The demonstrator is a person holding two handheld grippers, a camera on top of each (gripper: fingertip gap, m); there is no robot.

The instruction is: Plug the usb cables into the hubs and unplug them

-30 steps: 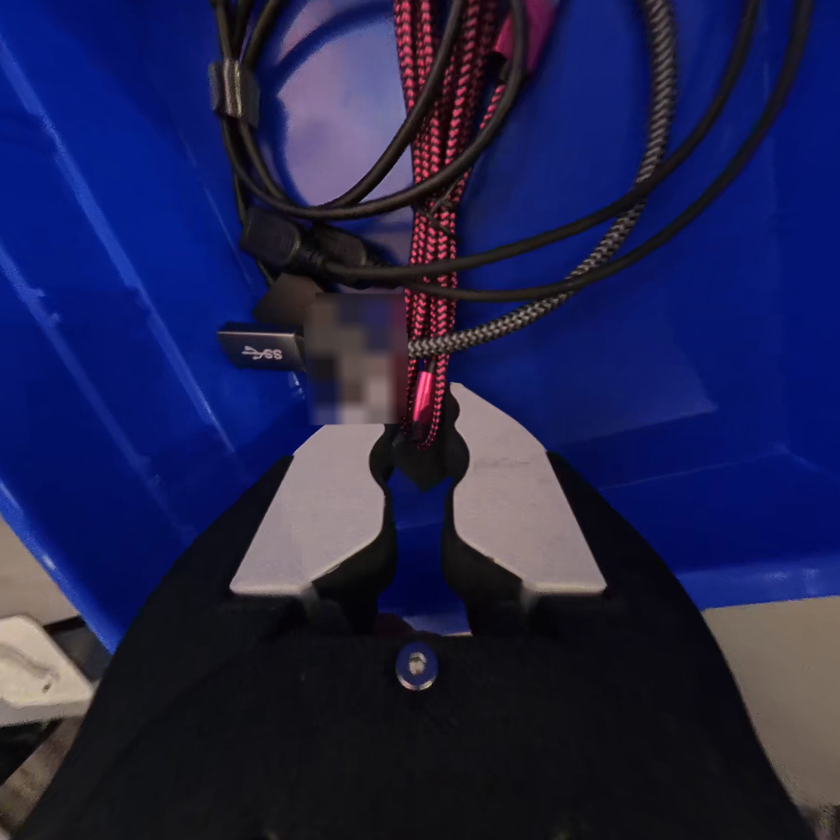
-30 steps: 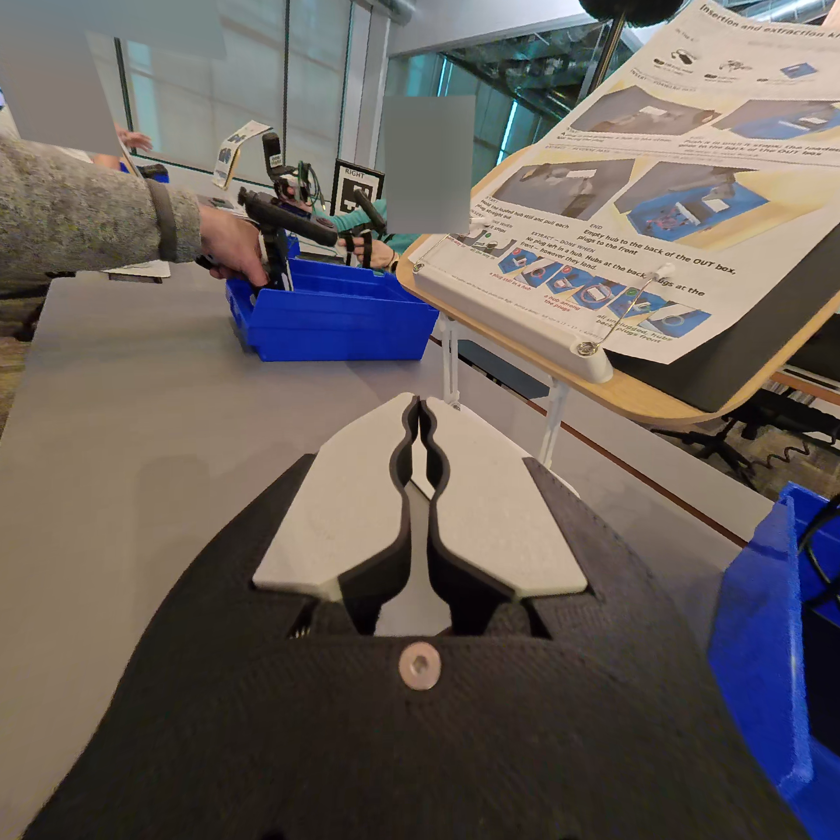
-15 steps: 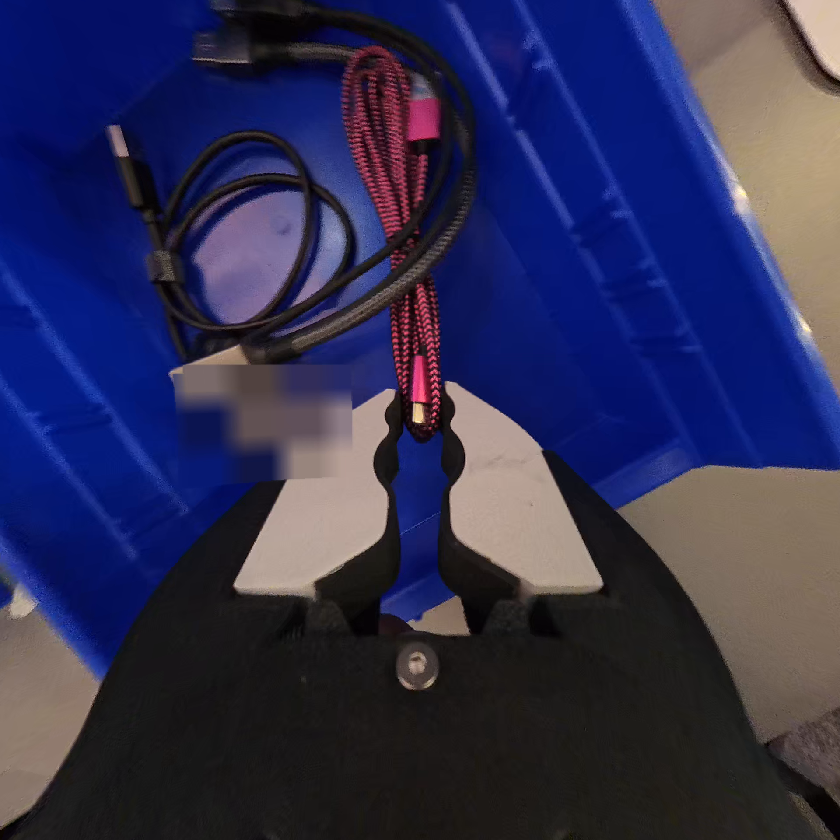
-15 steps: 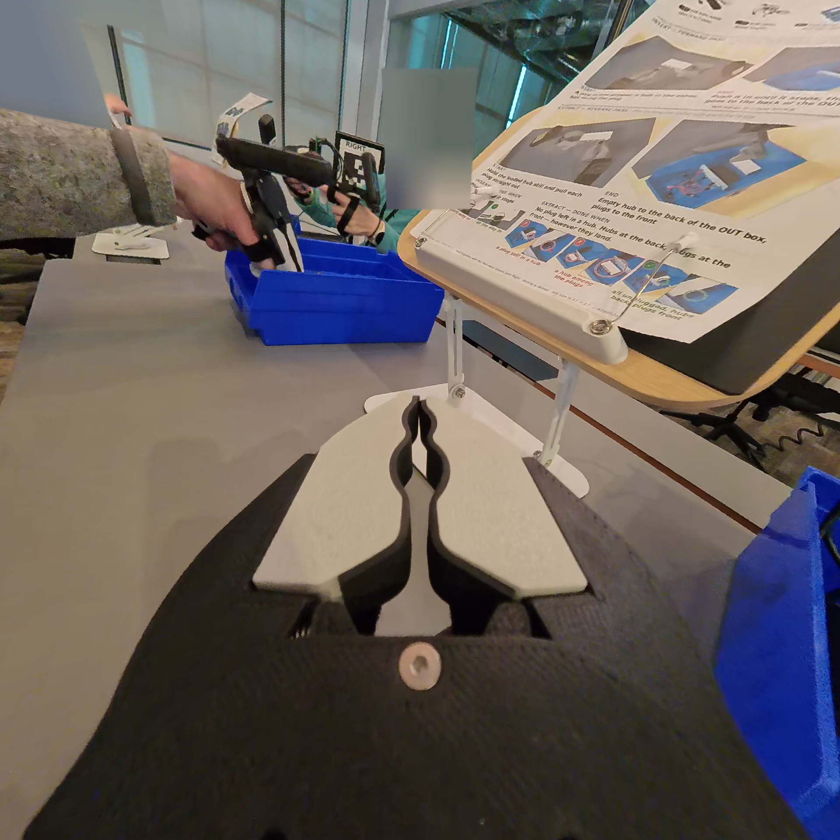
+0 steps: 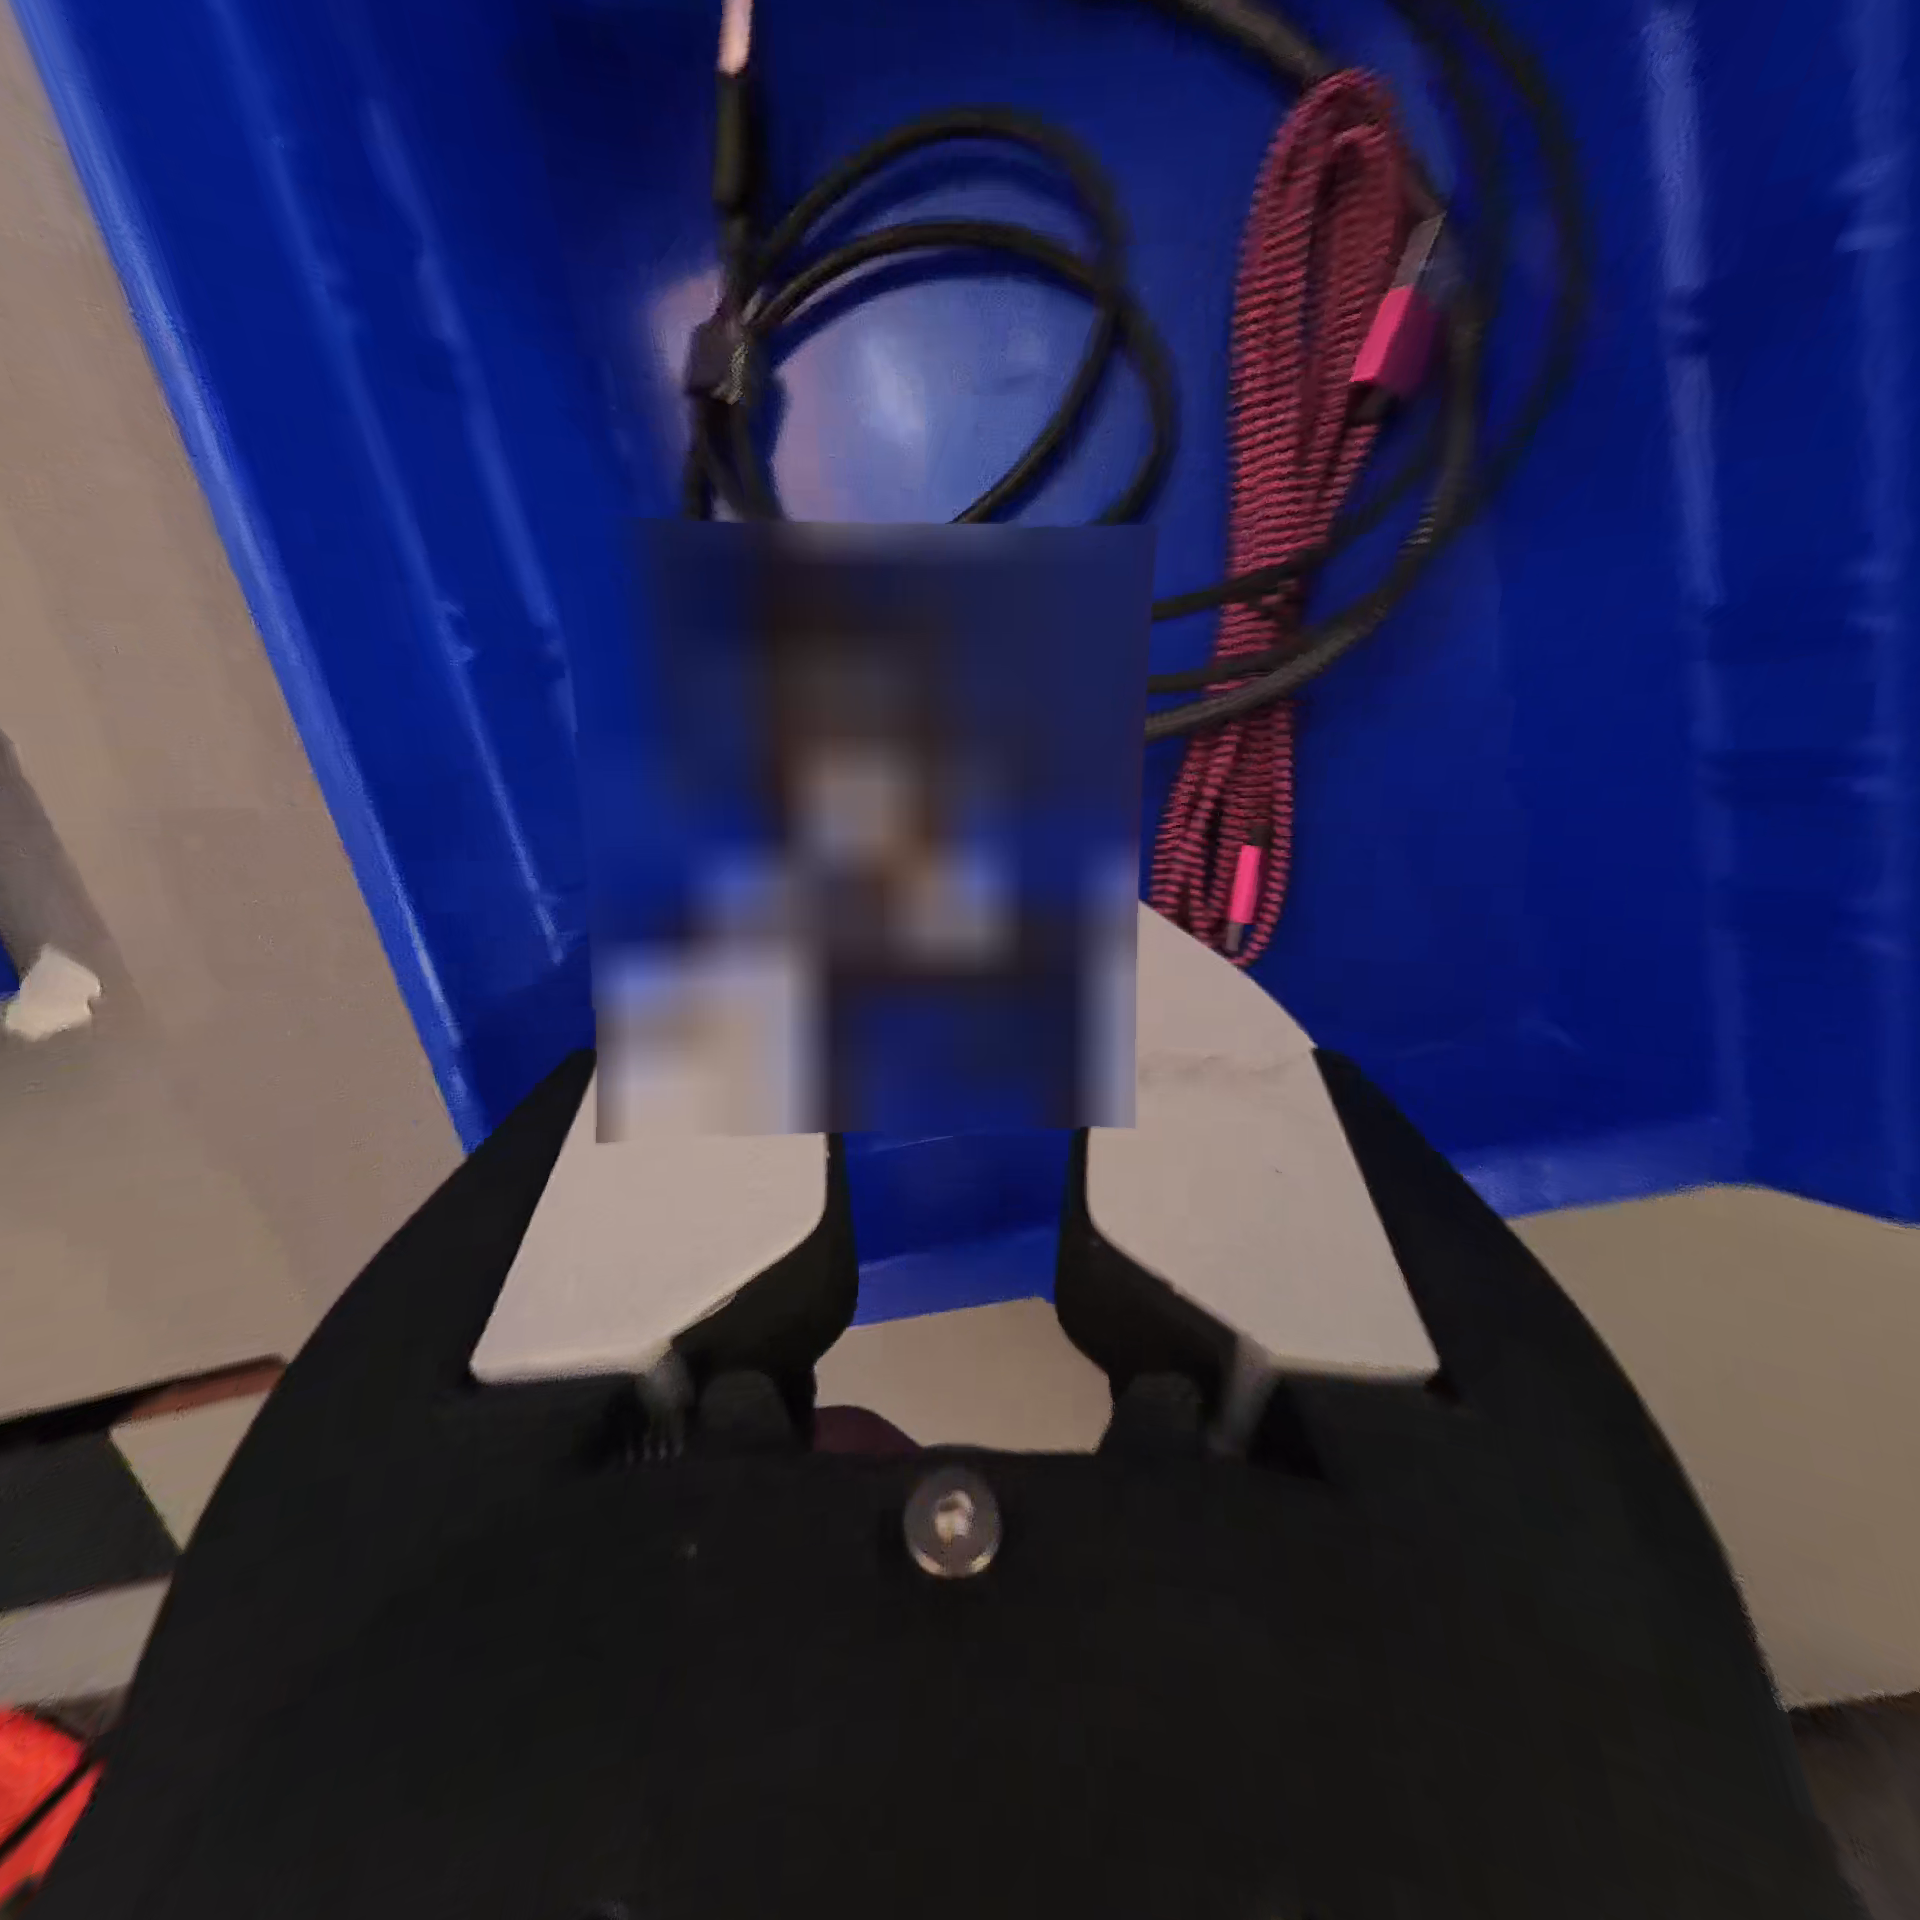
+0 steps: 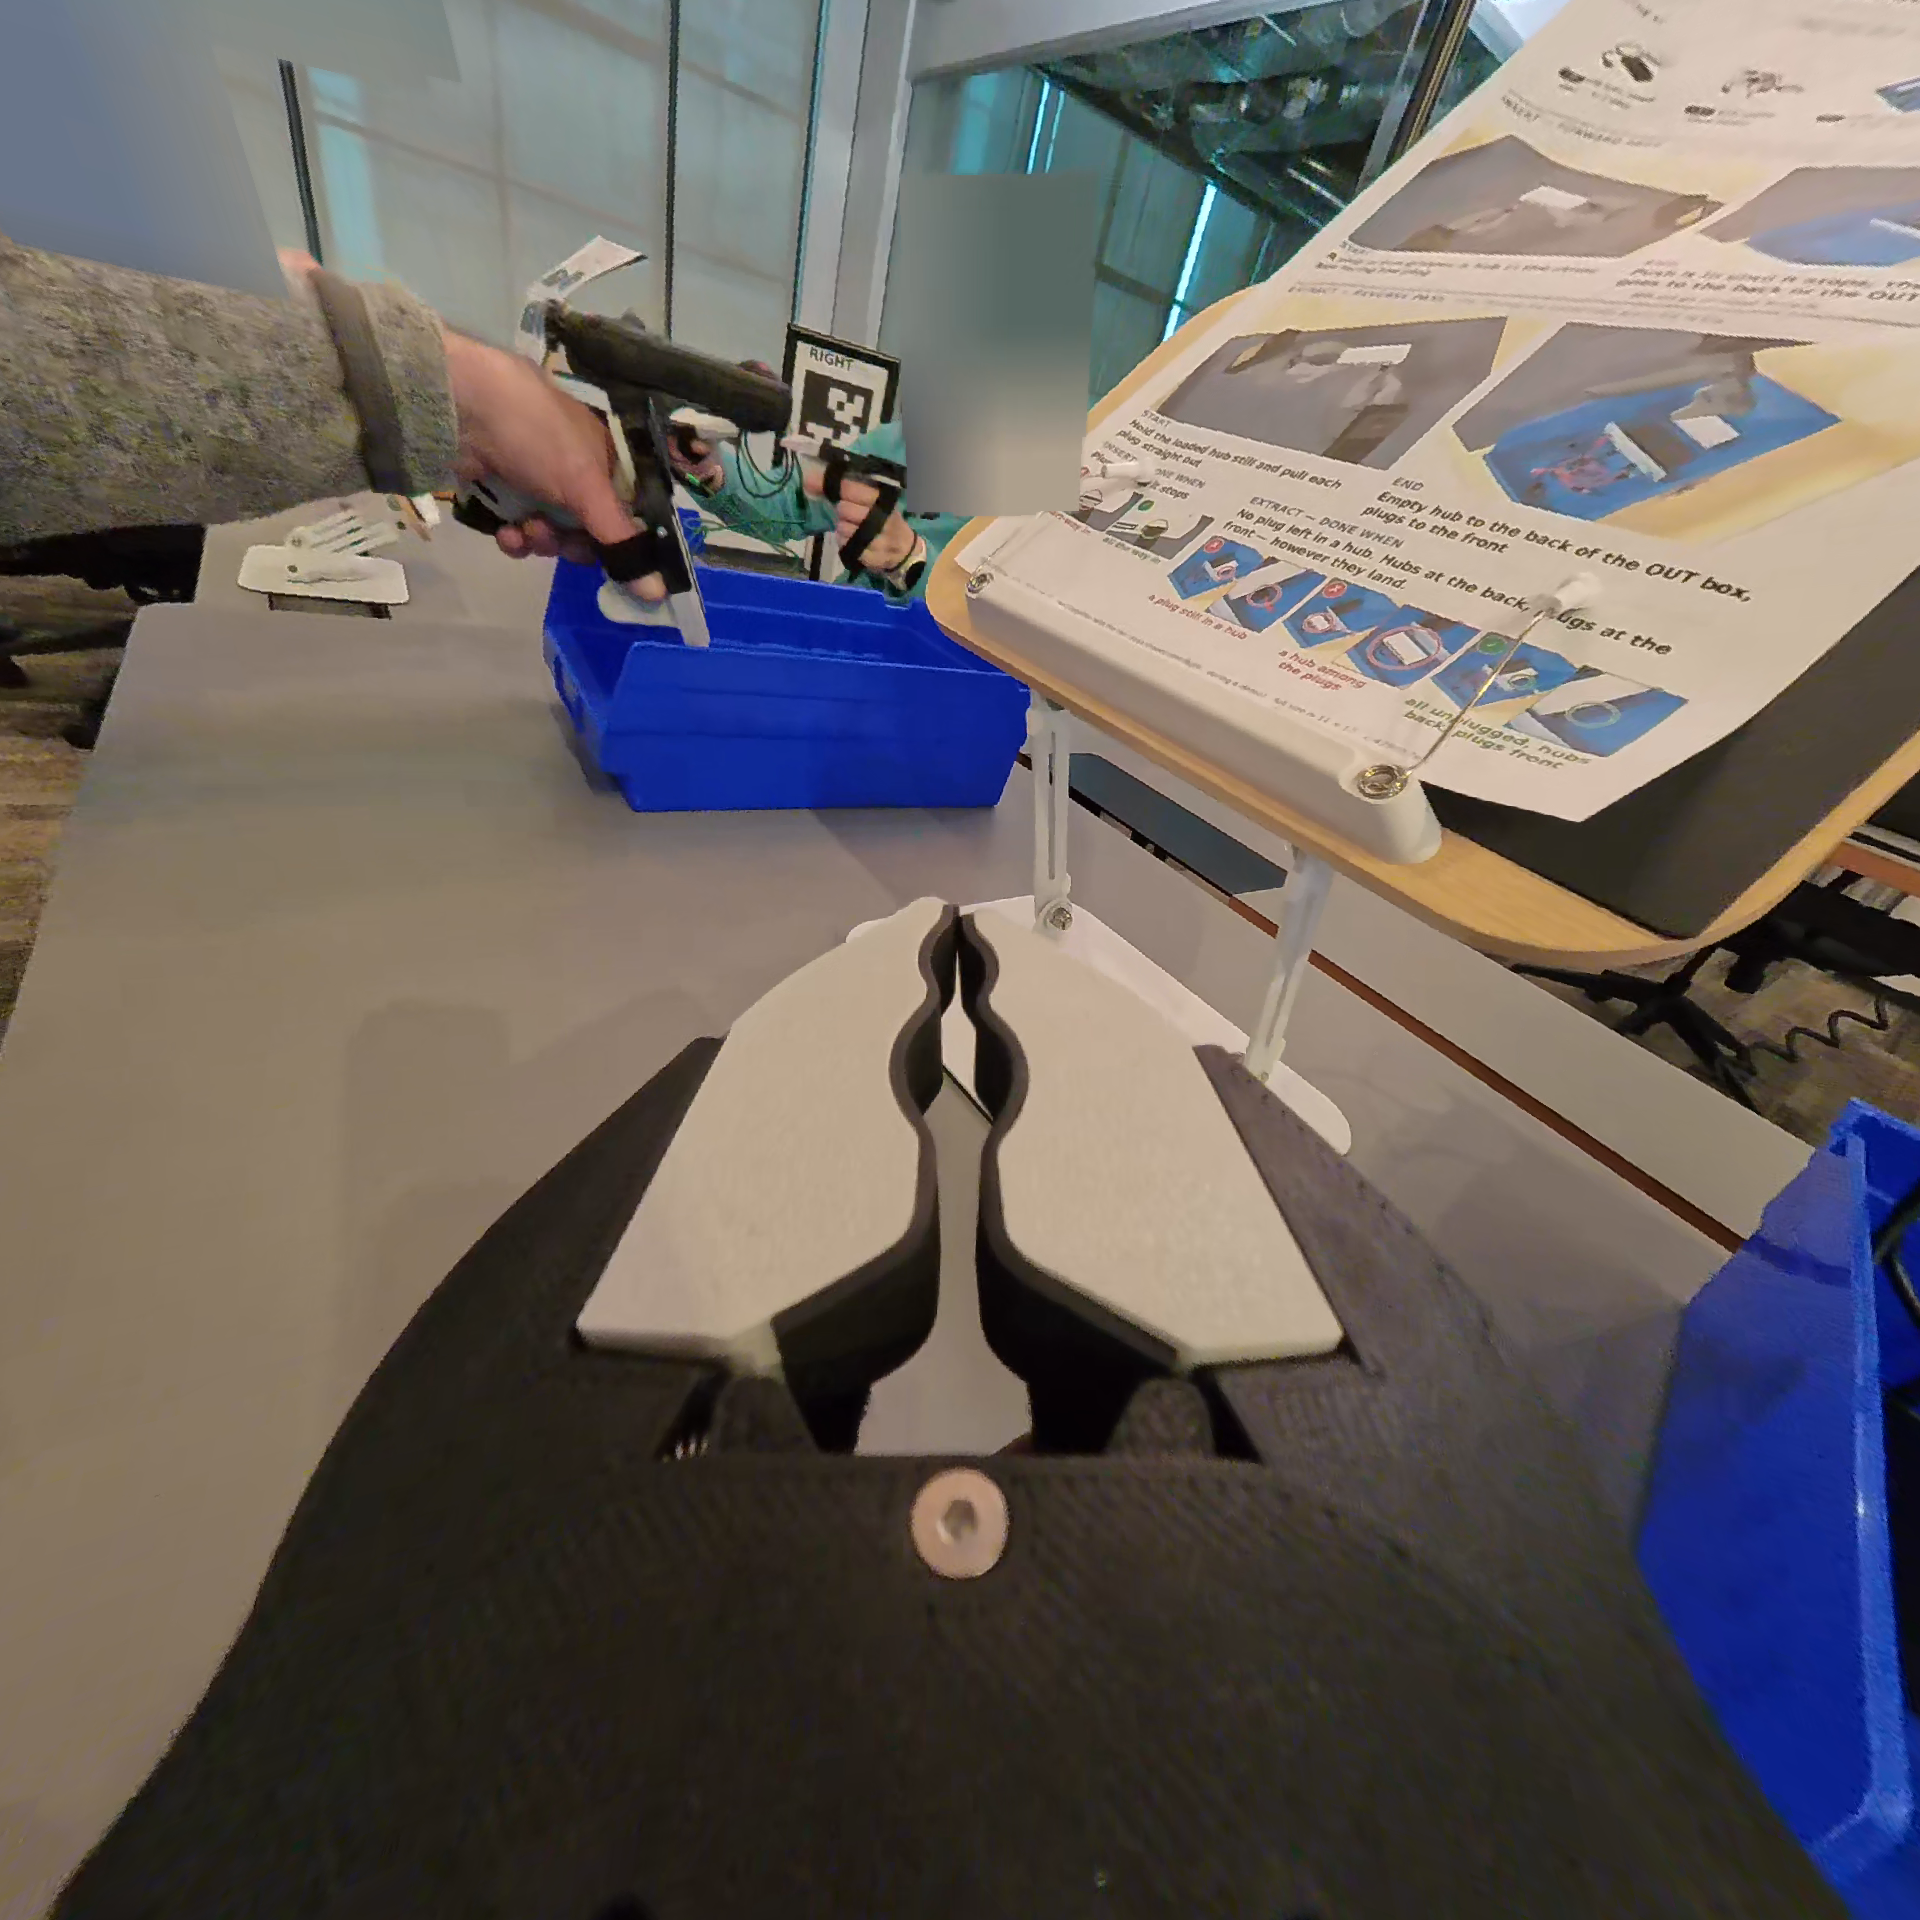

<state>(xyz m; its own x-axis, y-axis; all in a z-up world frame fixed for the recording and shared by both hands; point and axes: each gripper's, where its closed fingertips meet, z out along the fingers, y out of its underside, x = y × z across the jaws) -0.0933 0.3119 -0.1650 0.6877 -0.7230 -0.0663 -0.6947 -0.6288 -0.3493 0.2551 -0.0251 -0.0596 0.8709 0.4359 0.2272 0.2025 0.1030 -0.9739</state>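
Observation:
In the left wrist view my left gripper (image 5: 956, 935) hangs over a blue bin (image 5: 1621, 727) with its fingers (image 5: 1216, 1018) spread apart and nothing between them. A mosaic patch hides the tips. A pink braided cable (image 5: 1262, 623) lies in the bin to the right of the gripper, its small pink plug (image 5: 1252, 883) clear of the fingers. Black cables (image 5: 935, 239) are coiled farther back. In the right wrist view my right gripper (image 6: 951, 920) is shut and empty above the grey table (image 6: 364, 935). That view shows the left gripper (image 6: 660, 608) far off at the same bin (image 6: 810, 717).
An instruction sheet on a tilted white stand (image 6: 1455, 540) rises just right of my right gripper. A second blue bin (image 6: 1787, 1455) stands at the near right edge. Another person's hands with grippers (image 6: 862, 499) are behind the far bin.
My left gripper was shut on the pink cable's small plug. It has now opened, and the cable lies loose in the bin to its right. My right gripper has stayed shut.

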